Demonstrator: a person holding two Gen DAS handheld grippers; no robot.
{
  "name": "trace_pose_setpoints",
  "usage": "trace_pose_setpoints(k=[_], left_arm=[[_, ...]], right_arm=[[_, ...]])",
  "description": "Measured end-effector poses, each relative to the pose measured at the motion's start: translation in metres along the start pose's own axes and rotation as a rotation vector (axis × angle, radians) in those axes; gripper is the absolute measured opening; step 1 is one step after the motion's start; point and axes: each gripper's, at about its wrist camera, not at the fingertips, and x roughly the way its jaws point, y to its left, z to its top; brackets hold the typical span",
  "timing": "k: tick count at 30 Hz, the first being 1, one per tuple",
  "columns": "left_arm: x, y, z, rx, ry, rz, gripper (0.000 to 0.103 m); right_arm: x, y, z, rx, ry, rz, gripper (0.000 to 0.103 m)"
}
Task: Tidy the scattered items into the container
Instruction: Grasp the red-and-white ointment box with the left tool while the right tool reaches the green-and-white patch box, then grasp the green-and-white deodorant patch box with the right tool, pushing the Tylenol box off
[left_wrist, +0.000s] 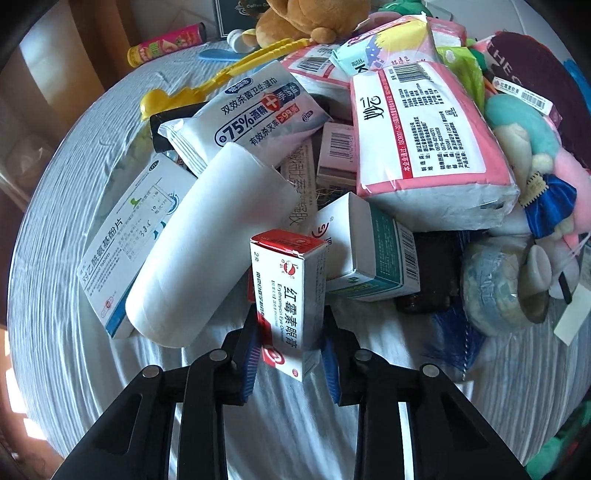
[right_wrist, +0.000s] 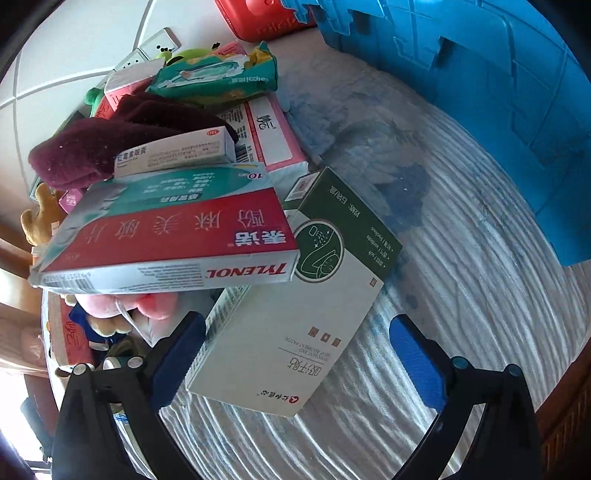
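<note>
A tall red-and-white eye ointment box (left_wrist: 291, 288) stands at the near edge of a heap of packets and toys. My left gripper (left_wrist: 290, 332) is shut on the box's lower half, one blue pad on each side. In the right wrist view a green-and-white patch box (right_wrist: 317, 266) lies flat on the ribbed cloth between the spread fingers of my right gripper (right_wrist: 295, 325). Its left pad (right_wrist: 177, 354) sits at the box's edge, and the right pad (right_wrist: 413, 354) is well apart from it. A blue plastic crate (right_wrist: 498, 92) stands at the far right.
The heap holds a white roll (left_wrist: 207, 251), a wipes pack (left_wrist: 255, 114), a pink tissue pack (left_wrist: 424, 129), a teal-and-white box (left_wrist: 369, 251), a tape roll (left_wrist: 495, 284) and plush toys. A red Tylenol box (right_wrist: 166, 243) overhangs the patch box, with a maroon cloth (right_wrist: 103, 140) behind it.
</note>
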Motion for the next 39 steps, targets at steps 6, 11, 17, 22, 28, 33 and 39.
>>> trace_pose_setpoints(k=[6, 11, 17, 22, 28, 33, 39], left_arm=[[-0.001, -0.001, -0.001, 0.002, -0.002, 0.001, 0.029], [-0.004, -0.005, -0.003, 0.011, -0.004, 0.008, 0.029], [-0.003, -0.012, -0.006, 0.016, 0.0, 0.034, 0.029], [-0.005, -0.014, -0.01, 0.007, -0.002, 0.037, 0.029], [-0.017, -0.016, -0.021, 0.002, -0.018, 0.027, 0.029], [-0.04, -0.018, -0.018, -0.003, -0.072, 0.018, 0.029], [-0.079, -0.04, -0.006, 0.009, -0.161, -0.006, 0.029]], right_arm=[[0.013, 0.015, -0.009, -0.155, 0.042, -0.125, 0.089], [0.012, 0.003, -0.019, -0.212, 0.089, -0.163, 0.082], [0.01, -0.007, -0.016, -0.197, 0.095, -0.131, 0.082], [0.017, 0.0, -0.013, -0.24, 0.089, -0.145, 0.086], [0.009, 0.01, -0.034, -0.373, 0.08, -0.215, 0.076], [-0.027, 0.011, -0.034, -0.425, -0.001, -0.225, 0.075], [-0.085, 0.027, -0.024, -0.535, -0.172, -0.232, 0.076]])
